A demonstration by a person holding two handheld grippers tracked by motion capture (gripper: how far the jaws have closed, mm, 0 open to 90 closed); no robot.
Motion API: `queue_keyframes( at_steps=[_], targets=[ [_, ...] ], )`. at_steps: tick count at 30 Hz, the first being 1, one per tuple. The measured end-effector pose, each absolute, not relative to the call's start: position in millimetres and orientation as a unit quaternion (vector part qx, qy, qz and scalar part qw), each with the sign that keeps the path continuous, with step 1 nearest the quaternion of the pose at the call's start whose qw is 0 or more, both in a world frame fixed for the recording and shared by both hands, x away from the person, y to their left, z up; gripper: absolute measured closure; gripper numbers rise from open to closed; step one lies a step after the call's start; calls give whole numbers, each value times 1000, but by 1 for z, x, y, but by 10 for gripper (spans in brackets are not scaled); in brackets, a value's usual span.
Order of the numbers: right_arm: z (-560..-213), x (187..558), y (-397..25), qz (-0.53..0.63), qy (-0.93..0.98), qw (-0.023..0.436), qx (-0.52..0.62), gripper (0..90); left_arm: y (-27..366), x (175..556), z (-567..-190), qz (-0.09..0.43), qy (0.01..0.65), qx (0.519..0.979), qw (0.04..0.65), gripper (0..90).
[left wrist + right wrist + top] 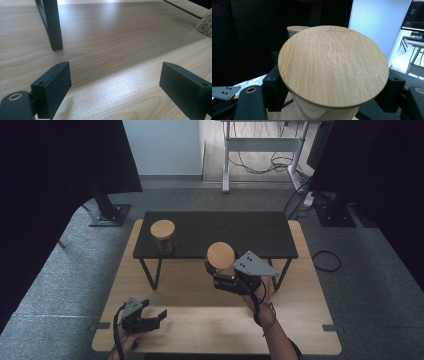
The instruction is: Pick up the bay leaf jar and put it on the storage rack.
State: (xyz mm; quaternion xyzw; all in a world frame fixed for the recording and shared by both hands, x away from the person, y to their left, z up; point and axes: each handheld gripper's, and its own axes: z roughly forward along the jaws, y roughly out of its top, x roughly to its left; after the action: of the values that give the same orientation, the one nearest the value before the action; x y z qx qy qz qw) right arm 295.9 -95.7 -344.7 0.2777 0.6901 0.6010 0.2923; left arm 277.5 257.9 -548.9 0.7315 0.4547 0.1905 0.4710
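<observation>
Jar in hand: we see a jar with a round bamboo lid (220, 255) (333, 63) gripped at its sides by our right tool (223, 276), raised just before the front edge of the black shelf (250, 232).
Second jar: it (163, 236) stands upright on the shelf's left end, well apart.
Left tool: ours (156, 317) rests low over the counter (210, 330), jaws spread, nothing between them.
Shelf leg: one (51, 23) stands just ahead of that tool.

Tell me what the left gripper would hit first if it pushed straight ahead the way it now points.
Probably the black metal leg of the low dark shelf, slightly off-centre ahead of the open left gripper; before it lies bare light wooden tabletop. Depth is uncertain.
</observation>
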Motion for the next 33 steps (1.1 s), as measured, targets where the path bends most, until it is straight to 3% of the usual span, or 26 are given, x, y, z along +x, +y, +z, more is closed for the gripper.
queue_keyframes(
  at_steps=[33],
  targets=[
    [-337, 320, -95, 597, 686, 302, 288, 253, 258, 278, -549, 189, 453, 734, 470, 98]
  ],
)
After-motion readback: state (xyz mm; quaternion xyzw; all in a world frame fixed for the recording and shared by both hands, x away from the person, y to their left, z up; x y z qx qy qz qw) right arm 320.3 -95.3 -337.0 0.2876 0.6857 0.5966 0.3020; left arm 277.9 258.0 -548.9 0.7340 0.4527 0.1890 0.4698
